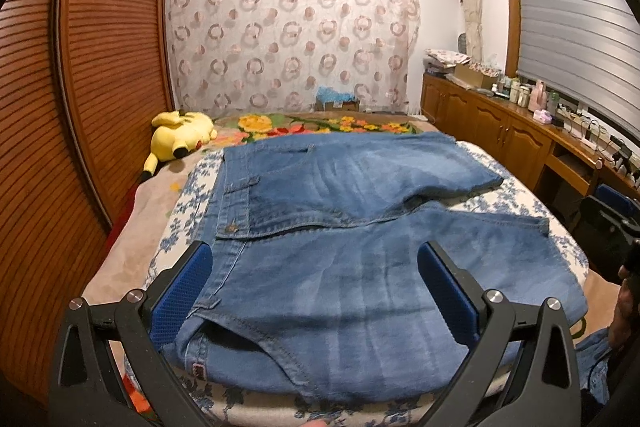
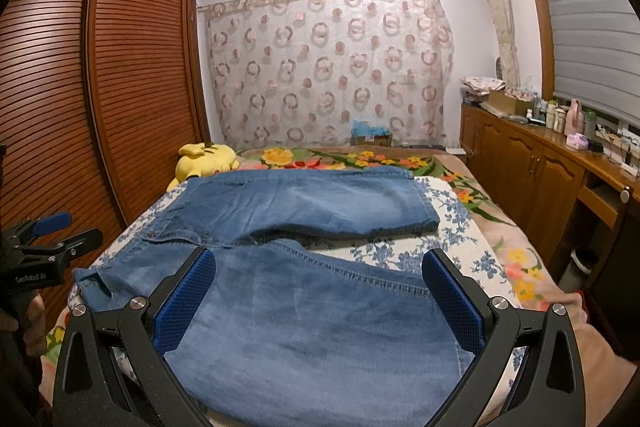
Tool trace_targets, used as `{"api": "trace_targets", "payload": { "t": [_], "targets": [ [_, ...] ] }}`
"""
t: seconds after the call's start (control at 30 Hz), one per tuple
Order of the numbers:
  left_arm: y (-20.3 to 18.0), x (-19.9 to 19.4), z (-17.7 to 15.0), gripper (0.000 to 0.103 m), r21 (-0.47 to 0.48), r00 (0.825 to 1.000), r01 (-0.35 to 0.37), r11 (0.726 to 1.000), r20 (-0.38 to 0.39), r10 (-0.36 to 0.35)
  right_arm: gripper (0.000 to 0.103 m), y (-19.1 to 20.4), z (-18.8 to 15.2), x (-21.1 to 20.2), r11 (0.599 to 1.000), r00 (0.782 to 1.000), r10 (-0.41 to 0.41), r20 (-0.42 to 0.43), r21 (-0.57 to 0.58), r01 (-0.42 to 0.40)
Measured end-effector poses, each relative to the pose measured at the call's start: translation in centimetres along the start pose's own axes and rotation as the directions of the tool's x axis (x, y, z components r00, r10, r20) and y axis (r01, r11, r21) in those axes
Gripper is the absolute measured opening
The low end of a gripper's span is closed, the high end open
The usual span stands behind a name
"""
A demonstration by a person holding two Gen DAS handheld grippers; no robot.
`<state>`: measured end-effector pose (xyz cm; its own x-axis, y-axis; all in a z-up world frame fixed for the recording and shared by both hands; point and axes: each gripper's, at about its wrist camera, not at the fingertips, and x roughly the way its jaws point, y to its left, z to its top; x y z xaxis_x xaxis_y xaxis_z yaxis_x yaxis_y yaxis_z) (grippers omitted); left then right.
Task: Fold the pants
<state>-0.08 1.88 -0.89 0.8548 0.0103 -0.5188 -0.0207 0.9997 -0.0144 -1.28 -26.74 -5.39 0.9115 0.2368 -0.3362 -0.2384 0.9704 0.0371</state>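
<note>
Blue denim pants (image 1: 340, 227) lie spread flat on the bed, waistband to the left, two legs stretching right with a gap between them. My left gripper (image 1: 316, 267) is open and empty, hovering over the near waist and hip. My right gripper (image 2: 320, 275) is open and empty above the near leg (image 2: 320, 327). The far leg (image 2: 320, 203) lies beyond it. The left gripper also shows at the left edge of the right wrist view (image 2: 48, 231).
The pants rest on a blue-flowered white sheet (image 2: 404, 255) over a floral blanket (image 2: 360, 159). A yellow plush toy (image 1: 182, 139) lies at the far left of the bed. A louvred wooden wardrobe (image 1: 80, 87) stands left, wooden cabinets (image 2: 528, 167) with bottles right.
</note>
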Motion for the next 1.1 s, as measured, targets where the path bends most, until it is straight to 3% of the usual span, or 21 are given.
{"api": "trace_targets", "payload": {
  "t": [0.7,0.9,0.93,0.97,1.1],
  "targets": [
    [8.9,3.5,-5.2,0.103,-0.093,0.987,-0.103,0.990,-0.133,0.090,0.103,-1.8,-0.8,1.7,0.999,0.981,-0.037,-0.191,-0.035,0.031],
    [11.1,3.4,-7.0,0.093,-0.143,0.983,-0.106,0.984,-0.163,0.082,0.103,-1.3,-0.6,1.2,0.999,0.976,-0.049,-0.213,-0.031,0.044],
    [11.2,3.4,-7.2,0.090,-0.144,0.983,-0.104,0.984,-0.164,0.080,0.103,-1.2,-0.5,1.1,0.999,0.975,-0.050,-0.216,-0.031,0.044],
    [11.4,3.4,-7.5,0.079,-0.147,0.983,-0.102,0.984,-0.166,0.077,0.103,-1.0,-0.4,0.9,0.999,0.974,-0.049,-0.219,-0.032,0.043],
    [11.9,3.5,-8.4,0.067,-0.178,0.982,-0.093,0.980,-0.181,0.060,0.103,-0.4,-0.6,0.7,0.999,0.974,-0.042,-0.223,-0.034,0.036]
  ]
}}
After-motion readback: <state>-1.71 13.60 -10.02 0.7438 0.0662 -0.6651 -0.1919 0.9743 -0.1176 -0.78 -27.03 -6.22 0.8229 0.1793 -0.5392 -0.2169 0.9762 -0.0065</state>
